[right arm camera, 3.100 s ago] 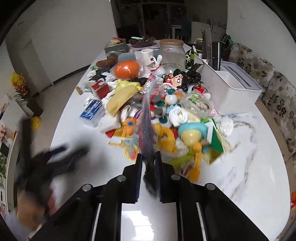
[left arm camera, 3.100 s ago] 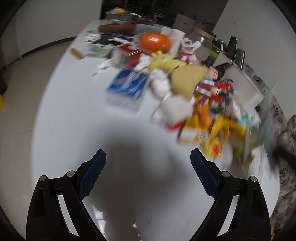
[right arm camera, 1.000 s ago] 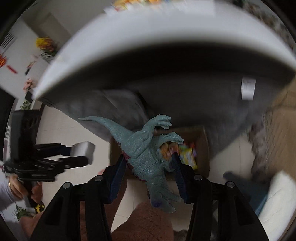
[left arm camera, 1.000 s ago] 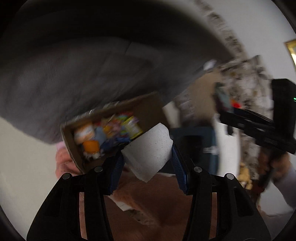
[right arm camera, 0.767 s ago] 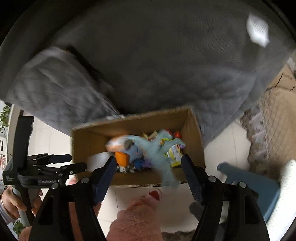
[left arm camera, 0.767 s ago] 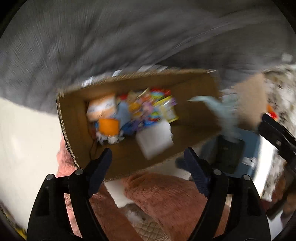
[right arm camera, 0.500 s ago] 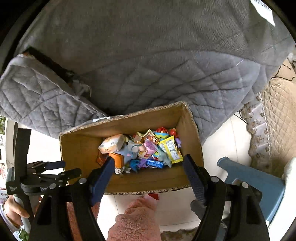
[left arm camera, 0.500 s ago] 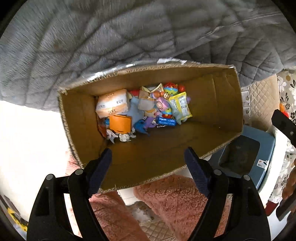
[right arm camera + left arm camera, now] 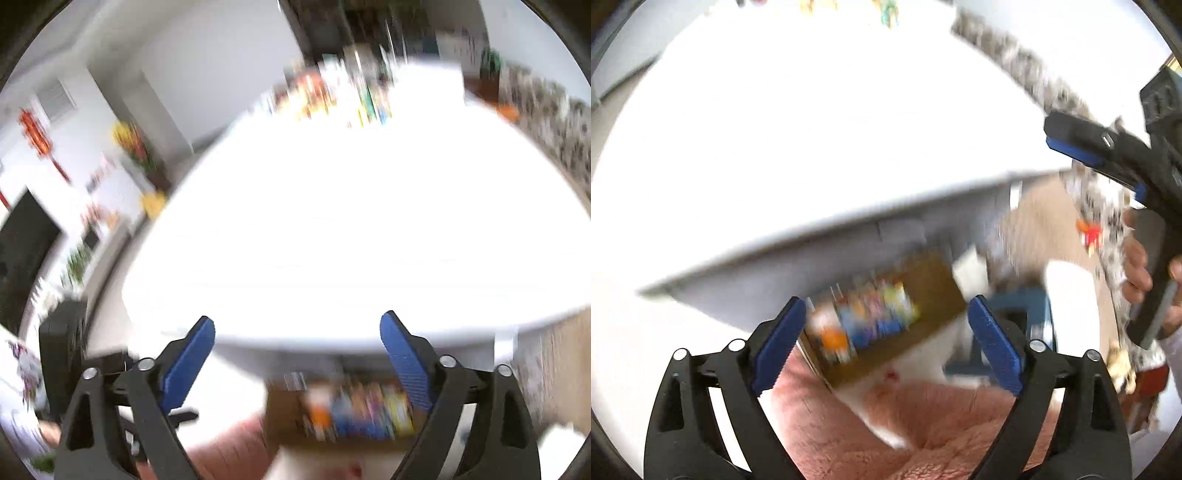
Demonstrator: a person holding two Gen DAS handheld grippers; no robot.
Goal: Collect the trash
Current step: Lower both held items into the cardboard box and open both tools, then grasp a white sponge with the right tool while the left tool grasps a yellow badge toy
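Both views are smeared by motion. A brown cardboard box (image 9: 886, 317) with several colourful items inside sits on the floor under the white table (image 9: 820, 140). My left gripper (image 9: 886, 336) hangs above the box with its jaws opening wide and nothing between them. In the right wrist view the same box (image 9: 354, 410) lies low, below the table edge (image 9: 351, 339). My right gripper (image 9: 297, 354) is also opening wide and holds nothing. A pile of toys and trash (image 9: 332, 96) is a blur at the table's far end. The right gripper's body (image 9: 1115, 155) shows at the right of the left wrist view.
Pink fuzzy slippers (image 9: 923, 428) are at the bottom of the left wrist view. A blue stool (image 9: 1019, 314) stands beside the box. A patterned sofa (image 9: 546, 118) runs along the right. A hand (image 9: 1137, 258) grips the right gripper's handle.
Both grippers let go of their loads, a white piece and a grey-blue dinosaur toy, which dropped into the box. Both then rose from the box until the tabletop came into view.
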